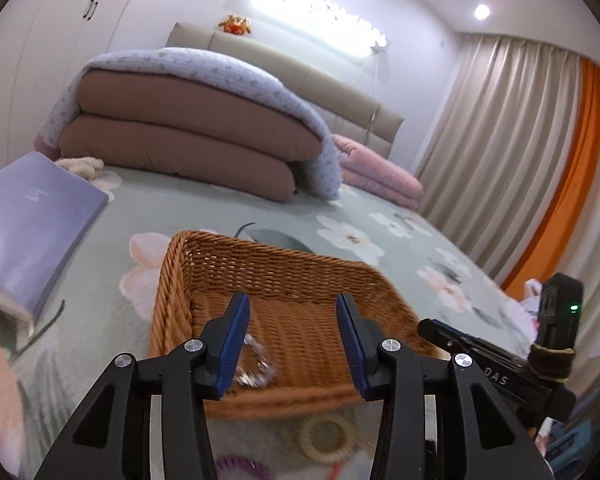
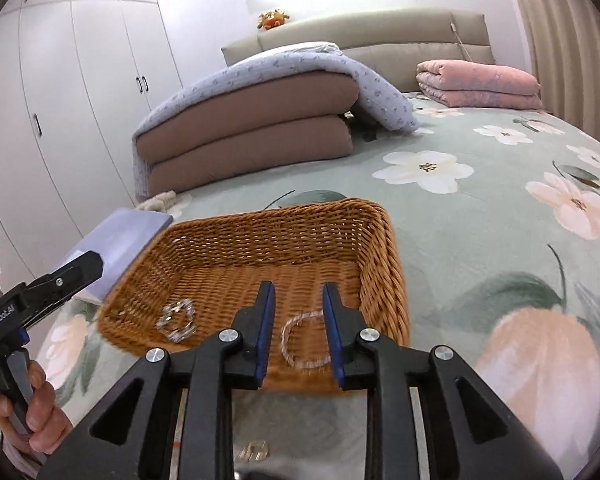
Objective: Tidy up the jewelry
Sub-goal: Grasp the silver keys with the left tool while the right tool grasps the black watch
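2 blurred bracelets (image 2: 179, 321) in wicker basket (image 2: 384, 240), perhaps beaded

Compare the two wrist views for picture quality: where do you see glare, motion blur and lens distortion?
Left wrist view: the ceiling light strip is blown out to white, and the silver bracelet in the wicker basket is smeared. Right wrist view: the clear beaded bracelet between the right claw fingers blurs, and the wardrobe doors bow from fisheye distortion.
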`<action>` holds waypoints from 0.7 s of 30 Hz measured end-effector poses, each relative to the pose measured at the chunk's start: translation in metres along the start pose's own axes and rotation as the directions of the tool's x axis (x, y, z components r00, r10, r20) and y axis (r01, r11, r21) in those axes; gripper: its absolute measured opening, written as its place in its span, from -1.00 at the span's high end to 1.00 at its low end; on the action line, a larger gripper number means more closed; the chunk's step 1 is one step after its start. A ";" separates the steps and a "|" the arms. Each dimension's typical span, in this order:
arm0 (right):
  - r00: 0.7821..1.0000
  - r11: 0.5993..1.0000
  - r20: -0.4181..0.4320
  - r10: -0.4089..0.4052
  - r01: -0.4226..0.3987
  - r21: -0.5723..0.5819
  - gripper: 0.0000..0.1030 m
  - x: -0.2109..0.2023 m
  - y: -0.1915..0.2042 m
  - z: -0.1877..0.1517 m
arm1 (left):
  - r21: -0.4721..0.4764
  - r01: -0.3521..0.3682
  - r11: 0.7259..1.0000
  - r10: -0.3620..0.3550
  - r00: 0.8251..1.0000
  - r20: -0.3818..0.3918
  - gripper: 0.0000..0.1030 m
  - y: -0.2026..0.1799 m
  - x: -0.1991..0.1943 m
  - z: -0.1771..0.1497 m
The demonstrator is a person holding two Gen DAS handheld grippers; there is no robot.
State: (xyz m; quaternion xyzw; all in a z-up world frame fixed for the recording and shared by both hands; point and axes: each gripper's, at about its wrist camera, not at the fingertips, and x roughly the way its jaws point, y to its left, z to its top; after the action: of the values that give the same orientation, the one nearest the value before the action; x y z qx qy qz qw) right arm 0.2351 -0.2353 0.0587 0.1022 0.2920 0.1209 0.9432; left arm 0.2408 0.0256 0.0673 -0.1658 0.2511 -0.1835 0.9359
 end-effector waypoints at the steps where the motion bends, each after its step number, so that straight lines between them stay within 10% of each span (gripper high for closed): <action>1: 1.000 1.000 0.009 -0.004 0.004 0.001 0.46 -0.009 0.000 -0.003 | -0.002 0.010 1.000 -0.010 1.000 0.009 0.10 -0.002 -0.015 -0.005; 5: 1.000 1.000 0.015 0.009 -0.009 0.011 0.44 -0.056 -0.001 -0.032 | 0.012 -0.032 0.999 0.032 0.999 0.020 0.10 -0.006 -0.054 -0.022; 9: 1.000 0.999 0.021 0.021 -0.022 0.027 0.00 -0.088 -0.001 -0.059 | -0.026 -0.039 0.999 0.039 0.999 0.010 0.10 0.000 -0.090 -0.036; 21: 0.999 1.000 -0.031 -0.025 0.026 0.013 0.00 -0.077 -0.003 -0.101 | -0.119 -0.092 0.989 0.087 0.995 -0.044 0.10 0.040 -0.104 -0.092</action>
State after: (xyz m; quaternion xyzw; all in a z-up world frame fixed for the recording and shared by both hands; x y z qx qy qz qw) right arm 0.1161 -0.2477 0.0170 0.1028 0.3086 0.1085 0.9394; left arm 0.1189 0.0850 0.0184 -0.2070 0.2868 -0.1288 0.9264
